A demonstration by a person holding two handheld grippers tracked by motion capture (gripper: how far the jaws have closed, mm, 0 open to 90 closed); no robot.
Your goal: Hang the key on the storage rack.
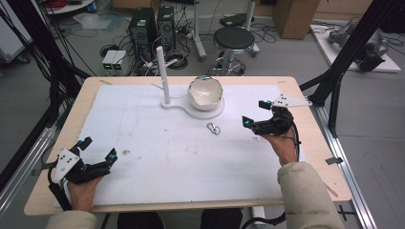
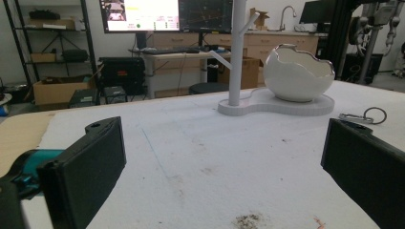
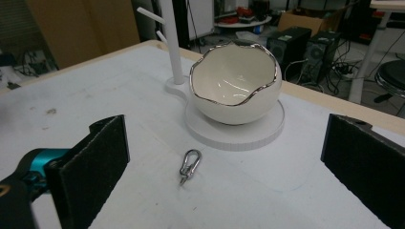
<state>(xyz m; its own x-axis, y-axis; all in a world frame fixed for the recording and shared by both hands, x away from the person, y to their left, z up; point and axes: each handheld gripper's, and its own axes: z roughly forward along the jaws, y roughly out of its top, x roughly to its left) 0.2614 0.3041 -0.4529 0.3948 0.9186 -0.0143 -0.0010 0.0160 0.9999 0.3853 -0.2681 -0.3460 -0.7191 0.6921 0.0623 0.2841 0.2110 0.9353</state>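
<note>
Nothing looks begun; the carabiner (image 3: 189,166) lies loose mid-tabletop beside the stand (image 1: 192,106) holding the egg-shaped bowl (image 3: 235,83). The right gripper (image 1: 257,115) hovers near it, jaws wide and empty; the left gripper (image 1: 98,151) sits by the near left corner, likewise wide and empty.

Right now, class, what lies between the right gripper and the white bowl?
A small metal carabiner on bare white mat, clearest in the right gripper view, between the right gripper and bowl.

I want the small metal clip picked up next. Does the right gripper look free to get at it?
Probably yes. The right gripper is open, the clip lies bare on the white mat between its jaws' line of sight, and the bowl sits behind it.
</note>
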